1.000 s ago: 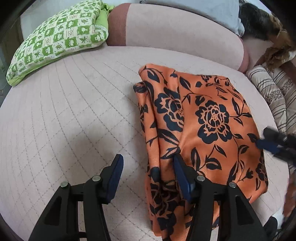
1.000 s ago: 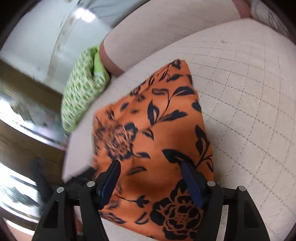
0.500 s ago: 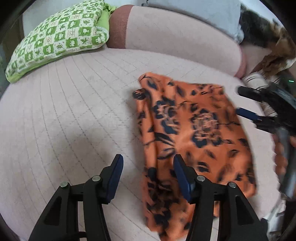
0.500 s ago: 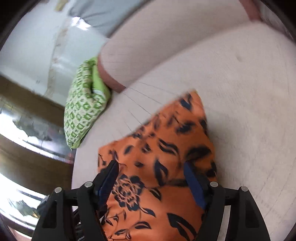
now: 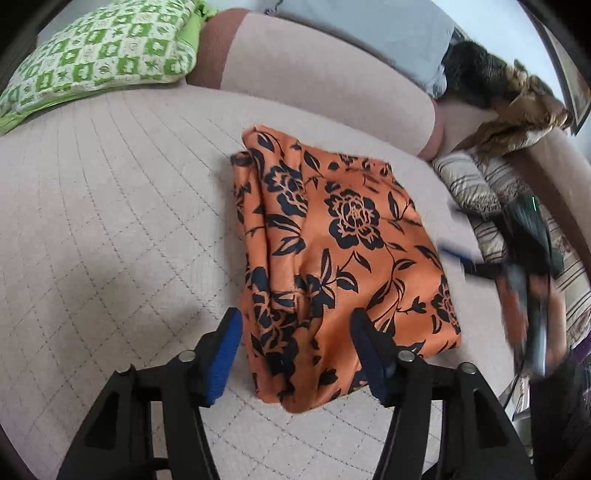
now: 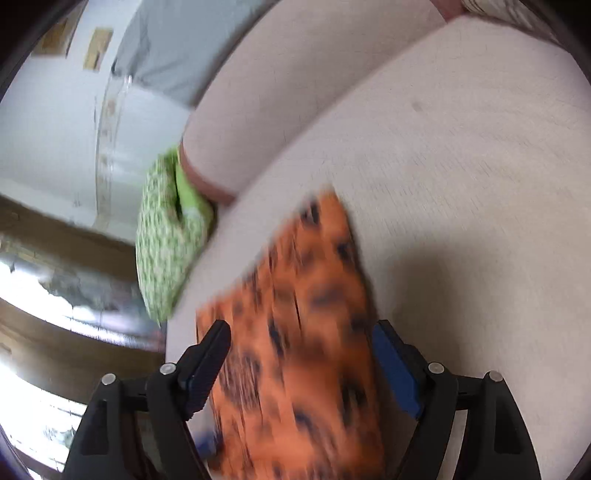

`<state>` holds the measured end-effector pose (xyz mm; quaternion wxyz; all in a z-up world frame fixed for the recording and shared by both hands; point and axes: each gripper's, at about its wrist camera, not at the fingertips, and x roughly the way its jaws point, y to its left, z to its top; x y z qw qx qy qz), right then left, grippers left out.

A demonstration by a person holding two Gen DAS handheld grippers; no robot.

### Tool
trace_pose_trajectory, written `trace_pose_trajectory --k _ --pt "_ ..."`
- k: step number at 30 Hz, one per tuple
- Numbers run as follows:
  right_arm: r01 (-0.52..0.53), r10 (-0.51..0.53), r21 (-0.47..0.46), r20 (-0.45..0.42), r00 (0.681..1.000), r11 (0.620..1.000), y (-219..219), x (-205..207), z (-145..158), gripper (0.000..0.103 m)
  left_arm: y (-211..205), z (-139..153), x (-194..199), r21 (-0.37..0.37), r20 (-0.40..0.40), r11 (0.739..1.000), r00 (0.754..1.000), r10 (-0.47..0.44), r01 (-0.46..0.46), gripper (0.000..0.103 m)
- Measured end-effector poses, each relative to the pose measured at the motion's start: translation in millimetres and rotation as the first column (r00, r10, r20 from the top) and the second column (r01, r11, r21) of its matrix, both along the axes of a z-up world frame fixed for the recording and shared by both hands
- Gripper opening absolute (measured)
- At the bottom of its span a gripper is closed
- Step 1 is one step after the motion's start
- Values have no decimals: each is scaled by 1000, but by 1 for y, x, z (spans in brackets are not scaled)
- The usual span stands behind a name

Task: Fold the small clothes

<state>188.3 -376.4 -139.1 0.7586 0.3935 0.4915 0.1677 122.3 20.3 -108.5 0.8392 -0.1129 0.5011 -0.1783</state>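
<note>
A folded orange cloth with black flowers (image 5: pixel 343 251) lies on the quilted pink seat (image 5: pixel 110 221). My left gripper (image 5: pixel 295 325) hovers over the cloth's near edge. Its jaws are opening, and the blue pads stand clear of the fabric that shows between them. At the cloth's right edge, a blurred blue-tipped finger (image 5: pixel 454 255) of the other gripper shows, with a hand behind it. In the right wrist view the orange cloth (image 6: pixel 295 350) is smeared by motion. My right gripper (image 6: pixel 299 332) is above it, jaws opening wide and gripping nothing.
A green checked pillow (image 5: pixel 96 55) lies at the far left against the sofa back (image 5: pixel 314 81). A grey cloth (image 5: pixel 369 29) drapes over the backrest. A striped cushion (image 5: pixel 476 184) and a brown furry thing (image 5: pixel 517 110) crowd the right side.
The left gripper shifted so the cloth's near edge now shows between its fingers. The right gripper swung up beside the cloth, then came down at its right edge, jaws wider.
</note>
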Motion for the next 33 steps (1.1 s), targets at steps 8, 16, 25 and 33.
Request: trace_pose_trajectory --k 8,16,25,33 --pt "-56 56 4 -76 996 998 22 -84 -47 32 12 -47 3 -76 -122 997 993 -9 -1 19" --pt "-13 25 -203 57 998 979 22 -78 12 81 7 12 43 16 59 1000 998 -11 10 63" --pt "-204 209 -108 37 977 973 68 13 14 81 -22 -36 173 -16 -142 1000 990 2 -4 20" --pt "-208 215 -134 38 976 969 63 3 2 80 -16 -19 151 -14 -74 1000 997 -16 15 31"
